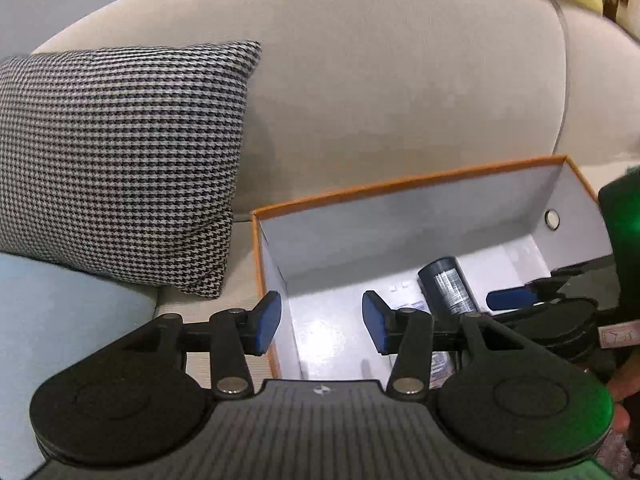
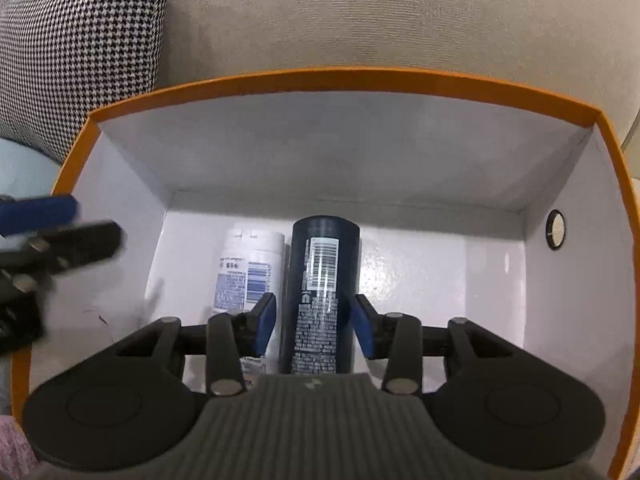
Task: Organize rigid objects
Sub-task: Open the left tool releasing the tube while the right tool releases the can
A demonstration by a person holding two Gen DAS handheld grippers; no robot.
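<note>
The right gripper (image 2: pixel 314 322) is pointed down into an orange-rimmed box (image 2: pixel 344 80) with white inner walls. Its blue pads are set apart on either side of a dark blue can (image 2: pixel 320 292) lying on the box floor, a narrow gap being visible at each pad, so the can is straddled but not pressed. Just outside the left finger, a white bottle (image 2: pixel 244 272) is laid alongside the can, the two touching or very nearly so (the contact line cannot be made out).

The left gripper (image 1: pixel 322 324) is held over the near left corner of the box (image 1: pixel 400 184), with its fingers spread fairly wide and nothing between them; only the bare white floor is seen in the gap. Beyond its right finger the dark can (image 1: pixel 448 284) is seen. A houndstooth cushion (image 1: pixel 120 160) is propped on a beige sofa (image 1: pixel 380 80) beyond its left finger.
</note>
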